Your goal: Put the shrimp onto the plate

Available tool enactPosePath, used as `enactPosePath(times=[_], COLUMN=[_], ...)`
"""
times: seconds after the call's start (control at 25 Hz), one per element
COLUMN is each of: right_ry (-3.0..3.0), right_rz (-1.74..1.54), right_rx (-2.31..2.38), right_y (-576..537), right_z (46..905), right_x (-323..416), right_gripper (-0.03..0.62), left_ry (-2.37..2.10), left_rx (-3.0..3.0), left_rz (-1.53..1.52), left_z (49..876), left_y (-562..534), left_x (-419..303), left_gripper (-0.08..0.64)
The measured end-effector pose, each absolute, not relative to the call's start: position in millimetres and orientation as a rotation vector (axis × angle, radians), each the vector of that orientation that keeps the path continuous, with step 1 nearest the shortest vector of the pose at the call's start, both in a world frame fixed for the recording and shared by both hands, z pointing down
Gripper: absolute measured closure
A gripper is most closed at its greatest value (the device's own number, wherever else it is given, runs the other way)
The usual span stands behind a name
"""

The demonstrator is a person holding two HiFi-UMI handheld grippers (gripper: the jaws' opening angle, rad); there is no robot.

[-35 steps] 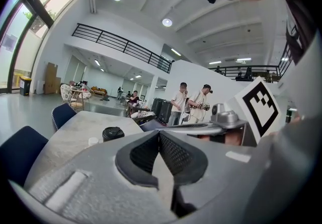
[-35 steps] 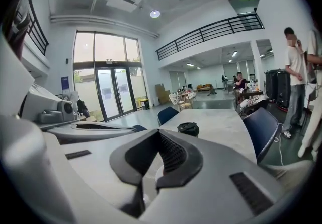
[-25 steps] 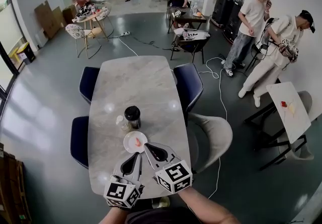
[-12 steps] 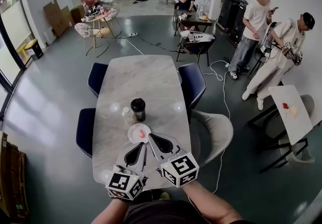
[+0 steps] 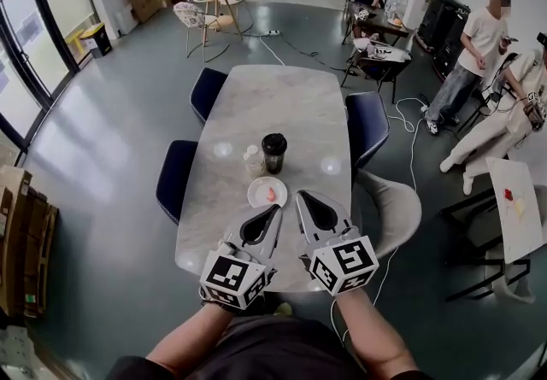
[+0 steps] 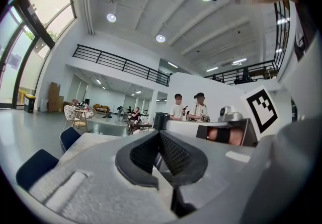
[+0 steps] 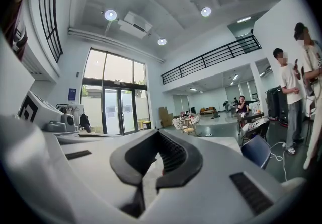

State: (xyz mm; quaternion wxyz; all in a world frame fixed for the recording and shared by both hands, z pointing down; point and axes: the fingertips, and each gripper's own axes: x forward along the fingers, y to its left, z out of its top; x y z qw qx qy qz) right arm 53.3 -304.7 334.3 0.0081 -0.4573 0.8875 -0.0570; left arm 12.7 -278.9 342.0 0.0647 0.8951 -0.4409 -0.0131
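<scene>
While closed, left tongs (image 5: pixel 277 211) hover beside right tongs (image 5: pixel 301 197).

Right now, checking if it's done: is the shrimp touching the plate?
Touching: head view shows the shrimp lying on the plate, inside its rim.

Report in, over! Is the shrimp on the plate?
Left gripper shut, empty; right gripper shut, empty. Shrimp lying on the white plate. Dark cup and small bottle stand beyond the plate, not blocking.
</scene>
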Motion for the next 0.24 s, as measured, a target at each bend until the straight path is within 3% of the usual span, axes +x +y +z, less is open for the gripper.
enactPosePath(times=[0.24], right_ry=[2.784], right_rz=[-0.180], right_rx=[-1.432], right_y=[-298.7], right_z=[343.0], right_x=[48.6], right_gripper=[0.592], left_ry=[-1.340], left_rx=[2.705], left_rz=[-0.029], left_z=[350.2], left_y=[-274.2], left_x=[7.9], left_gripper=[0.554])
